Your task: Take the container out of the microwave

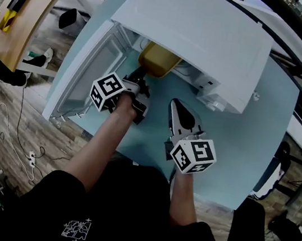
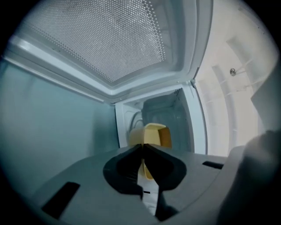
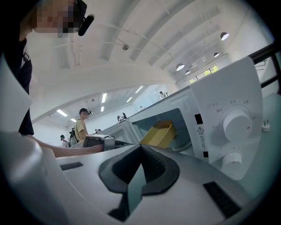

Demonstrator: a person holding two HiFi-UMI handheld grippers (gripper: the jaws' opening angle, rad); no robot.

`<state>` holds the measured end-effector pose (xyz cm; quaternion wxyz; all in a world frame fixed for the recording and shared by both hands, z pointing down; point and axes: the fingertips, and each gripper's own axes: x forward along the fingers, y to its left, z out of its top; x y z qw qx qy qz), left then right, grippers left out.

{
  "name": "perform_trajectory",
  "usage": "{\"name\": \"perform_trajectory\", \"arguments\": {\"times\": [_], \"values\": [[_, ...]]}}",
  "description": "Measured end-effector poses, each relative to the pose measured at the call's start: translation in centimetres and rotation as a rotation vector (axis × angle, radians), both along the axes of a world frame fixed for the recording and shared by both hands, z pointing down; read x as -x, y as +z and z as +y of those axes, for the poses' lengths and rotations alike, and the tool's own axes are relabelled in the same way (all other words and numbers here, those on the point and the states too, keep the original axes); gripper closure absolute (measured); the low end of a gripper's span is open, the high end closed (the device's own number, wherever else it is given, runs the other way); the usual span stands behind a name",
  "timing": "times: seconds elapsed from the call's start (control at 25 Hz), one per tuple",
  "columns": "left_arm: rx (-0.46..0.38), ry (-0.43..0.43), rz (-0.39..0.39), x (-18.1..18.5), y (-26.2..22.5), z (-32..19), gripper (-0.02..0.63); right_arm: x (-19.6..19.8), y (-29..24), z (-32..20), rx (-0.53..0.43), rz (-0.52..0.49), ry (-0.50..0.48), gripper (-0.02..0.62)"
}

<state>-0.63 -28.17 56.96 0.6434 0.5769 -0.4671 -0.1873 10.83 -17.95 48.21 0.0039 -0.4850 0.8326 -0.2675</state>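
Two grippers sit at the open microwave (image 1: 210, 35) on the table (image 1: 251, 133). Left gripper (image 1: 139, 76): jaws pinched on the near rim of the yellow container (image 1: 159, 60). Container is tilted in the cavity mouth, partly sticking out, next to the swung-open door (image 1: 87, 73). Right gripper (image 1: 180, 109): jaws pressed together with nothing between them, over the table just right of the left one, clear of the container, pointed toward the microwave front by the knobs (image 3: 237, 125).

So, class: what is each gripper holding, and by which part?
The left gripper pinches the yellow plastic container by its near rim; right gripper holds nothing.
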Motion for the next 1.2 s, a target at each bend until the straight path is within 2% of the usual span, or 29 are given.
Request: {"name": "perform_trajectory", "arguments": {"times": [1.2], "values": [[0.026, 0.101, -0.021, 3.8, 1.0, 5.5, 0.578, 3.3, 0.0, 4.7, 0.013, 0.041, 0.097, 0.591]]}}
